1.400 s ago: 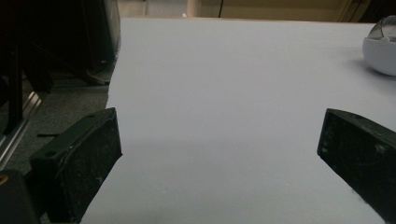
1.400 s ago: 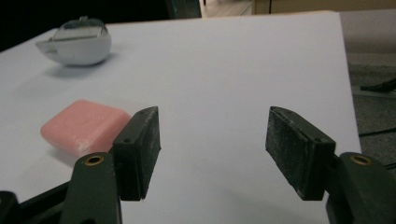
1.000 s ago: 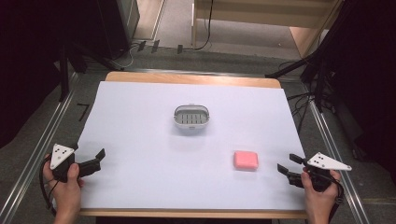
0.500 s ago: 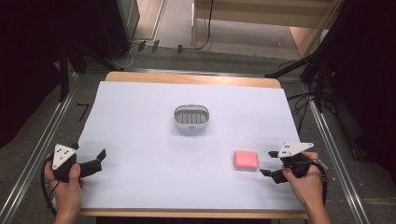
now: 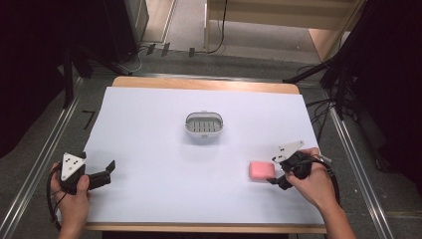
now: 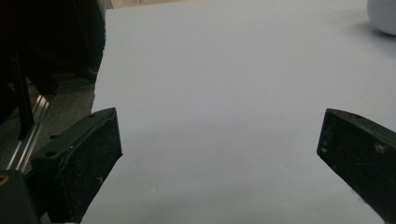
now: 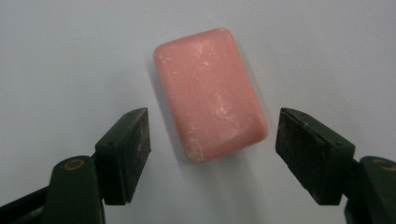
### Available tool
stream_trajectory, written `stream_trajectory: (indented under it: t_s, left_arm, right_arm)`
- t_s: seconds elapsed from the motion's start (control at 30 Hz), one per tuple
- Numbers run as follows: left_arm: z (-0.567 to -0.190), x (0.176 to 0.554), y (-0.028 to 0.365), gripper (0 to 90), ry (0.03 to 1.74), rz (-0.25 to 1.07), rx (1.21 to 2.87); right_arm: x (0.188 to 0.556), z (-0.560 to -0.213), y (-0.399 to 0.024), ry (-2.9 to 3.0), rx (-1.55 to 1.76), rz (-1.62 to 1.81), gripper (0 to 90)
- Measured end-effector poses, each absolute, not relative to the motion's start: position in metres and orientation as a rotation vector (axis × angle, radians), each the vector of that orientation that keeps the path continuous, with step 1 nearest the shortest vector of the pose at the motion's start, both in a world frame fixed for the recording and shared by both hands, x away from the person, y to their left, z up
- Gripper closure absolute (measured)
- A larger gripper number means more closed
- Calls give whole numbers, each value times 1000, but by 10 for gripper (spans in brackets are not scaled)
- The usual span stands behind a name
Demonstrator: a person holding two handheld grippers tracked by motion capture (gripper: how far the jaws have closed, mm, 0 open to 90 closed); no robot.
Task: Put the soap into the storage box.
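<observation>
A pink bar of soap lies flat on the white table sheet at the right front. My right gripper is open, and the near end of the soap sits between its two jaws without touching them. A grey slotted soap dish stands at the middle of the table; its edge shows at the top right of the left gripper view. My left gripper rests at the front left, open, with bare sheet between its jaws.
Metal rails run along both sides of the table. Dark stands and cables crowd the right side, and dark equipment the back left. The wooden table edge shows at the back.
My right gripper has moved left from the right table edge up to the pink soap, which now sits between its open jaws. The left gripper has stayed in place.
</observation>
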State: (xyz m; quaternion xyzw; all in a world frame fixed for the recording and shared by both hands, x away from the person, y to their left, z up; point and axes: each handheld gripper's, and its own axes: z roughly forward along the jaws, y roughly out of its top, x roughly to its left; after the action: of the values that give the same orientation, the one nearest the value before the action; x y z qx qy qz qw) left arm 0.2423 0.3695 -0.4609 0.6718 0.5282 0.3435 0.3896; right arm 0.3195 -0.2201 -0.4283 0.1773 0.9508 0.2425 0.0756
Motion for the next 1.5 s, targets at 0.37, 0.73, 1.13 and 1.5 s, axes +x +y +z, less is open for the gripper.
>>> stream_trajectory:
  t_s: [0.37,0.73,1.13,1.5]
  left_arm:
    - [-461,243,366,93,1328,896,1738]
    - [-461,242,366,93,1315,883,1746]
    - [-461,241,365,94,1312,897,1750]
    - [-462,240,365,94,1306,910,1734]
  right_arm:
    - [338,-430,-192,2975,361,609,309]
    - [350,-444,-172,3065,257,360,356]
    - [355,-445,-168,3074,251,366,384]
    - [369,-425,-144,3073,218,422,385]
